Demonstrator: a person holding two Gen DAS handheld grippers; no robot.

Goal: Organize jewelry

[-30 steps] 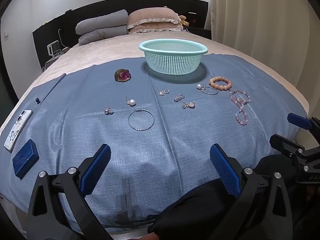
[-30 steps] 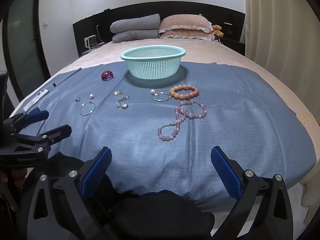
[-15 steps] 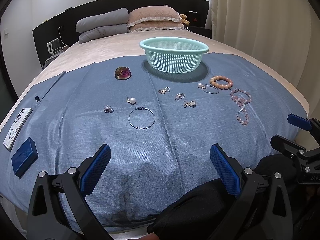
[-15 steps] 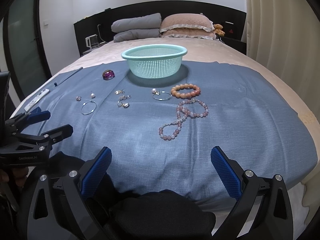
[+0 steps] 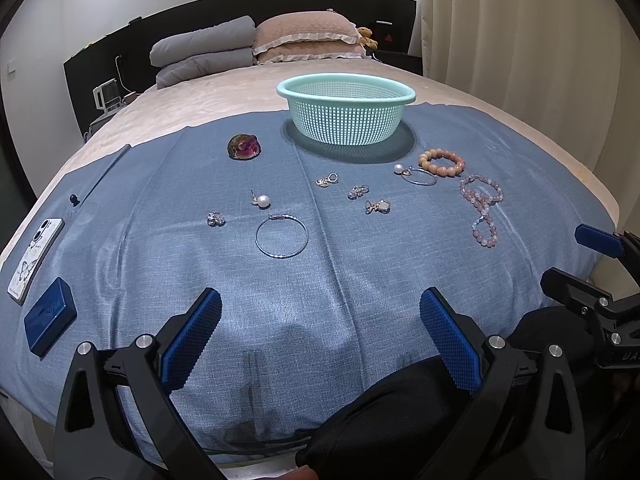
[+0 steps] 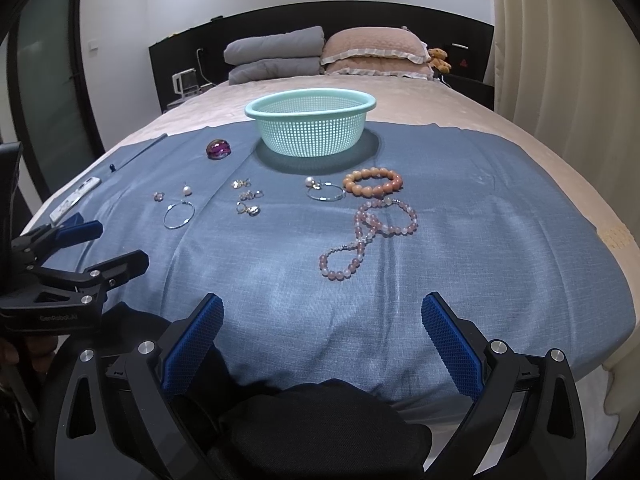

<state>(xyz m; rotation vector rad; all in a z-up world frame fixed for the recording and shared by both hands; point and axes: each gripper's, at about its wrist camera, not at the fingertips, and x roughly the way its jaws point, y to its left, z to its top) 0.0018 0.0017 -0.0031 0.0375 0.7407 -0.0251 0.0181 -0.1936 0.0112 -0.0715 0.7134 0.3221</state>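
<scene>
Jewelry lies spread on a blue cloth on the bed. A mint green basket stands at the cloth's far edge. Nearer lie a purple stone, a pearl earring, a silver hoop, several small earrings, a second hoop with a pearl, an orange bead bracelet and a pink bead necklace. My left gripper and right gripper are both open and empty, held above the cloth's near edge.
A phone and a blue box lie at the cloth's left edge. A pen lies further back. Pillows and a headboard are behind the basket. A curtain hangs at the right.
Both grippers have drifted slightly forward; the jewelry and basket appear a little closer. Nothing on the cloth has moved.
</scene>
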